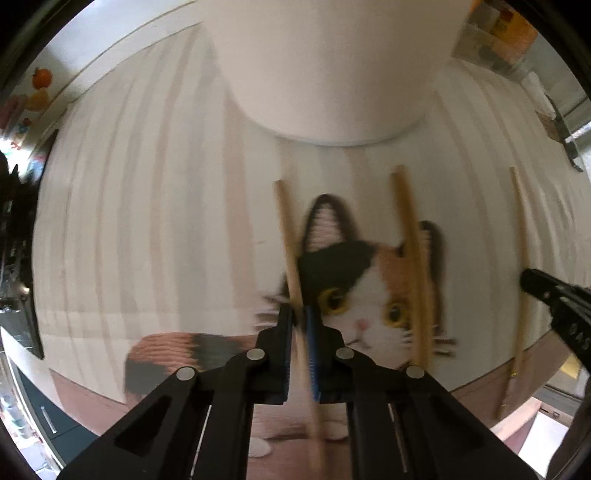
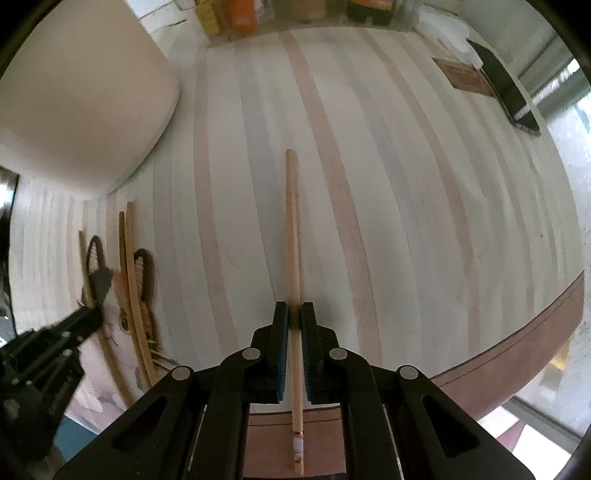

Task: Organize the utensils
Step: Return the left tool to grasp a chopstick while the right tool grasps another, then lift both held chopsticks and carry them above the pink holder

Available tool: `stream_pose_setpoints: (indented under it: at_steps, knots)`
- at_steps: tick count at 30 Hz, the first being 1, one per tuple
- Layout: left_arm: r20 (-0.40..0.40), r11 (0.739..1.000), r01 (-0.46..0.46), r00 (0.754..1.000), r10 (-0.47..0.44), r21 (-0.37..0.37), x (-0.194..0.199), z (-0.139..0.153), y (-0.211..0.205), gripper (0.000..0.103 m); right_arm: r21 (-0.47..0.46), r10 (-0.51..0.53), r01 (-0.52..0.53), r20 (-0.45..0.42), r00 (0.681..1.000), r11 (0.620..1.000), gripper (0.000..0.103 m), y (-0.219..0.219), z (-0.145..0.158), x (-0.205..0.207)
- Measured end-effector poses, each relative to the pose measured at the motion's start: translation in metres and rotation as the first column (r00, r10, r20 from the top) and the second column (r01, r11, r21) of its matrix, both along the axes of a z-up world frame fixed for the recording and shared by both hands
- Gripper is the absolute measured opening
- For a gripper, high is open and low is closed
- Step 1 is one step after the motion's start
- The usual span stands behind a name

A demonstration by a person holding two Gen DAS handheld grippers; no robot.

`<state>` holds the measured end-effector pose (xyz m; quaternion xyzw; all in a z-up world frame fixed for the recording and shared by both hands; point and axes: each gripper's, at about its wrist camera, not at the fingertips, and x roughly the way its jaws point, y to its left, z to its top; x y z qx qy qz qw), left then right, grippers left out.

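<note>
My left gripper is shut on a wooden chopstick that runs forward over a cat-face mat. Two more chopsticks lie together across the mat. Another chopstick lies to the right, and my right gripper's fingers reach it there. In the right wrist view my right gripper is shut on that chopstick, which points straight ahead over the striped cloth. The left gripper shows at the left, over the mat. A large white container stands just ahead.
The striped tablecloth covers a table with a brown front edge. The white container also shows at the far left. Jars and packets stand at the back. A dark flat object lies at the far right.
</note>
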<state>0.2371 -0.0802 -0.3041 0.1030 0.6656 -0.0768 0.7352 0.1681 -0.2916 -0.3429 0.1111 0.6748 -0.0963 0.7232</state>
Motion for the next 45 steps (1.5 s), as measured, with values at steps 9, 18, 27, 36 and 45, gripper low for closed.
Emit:
stream_pose_setpoints:
  at_steps: [9, 18, 27, 36, 45]
  knots:
    - [-0.003, 0.999, -0.039, 0.999, 0.040, 0.006, -0.004, 0.007, 0.035, 0.005, -0.012, 0.040, -0.040, 0.002, 0.999, 0.999, 0.007, 0.040, 0.002, 0.007]
    - [-0.009, 0.999, -0.042, 0.999, 0.042, 0.001, -0.002, 0.001, 0.044, 0.005, 0.040, 0.082, -0.081, -0.023, 0.996, 0.996, 0.007, 0.073, -0.004, -0.002]
    - [-0.031, 0.999, -0.032, 0.999, 0.033, 0.010, 0.011, -0.003, 0.041, 0.005, 0.024, 0.100, -0.099, -0.066, 0.993, 0.995, 0.008, 0.073, -0.011, 0.018]
    - [-0.008, 0.999, -0.011, 1.000, 0.011, 0.031, 0.013, -0.008, 0.031, 0.005, -0.028, 0.141, -0.143, -0.070, 0.988, 0.989, 0.014, 0.107, -0.016, 0.042]
    - [0.096, 1.000, -0.005, 0.995, 0.002, 0.029, -0.005, 0.017, 0.025, 0.004, -0.021, 0.116, -0.117, -0.025, 0.993, 0.993, 0.007, 0.115, -0.006, 0.023]
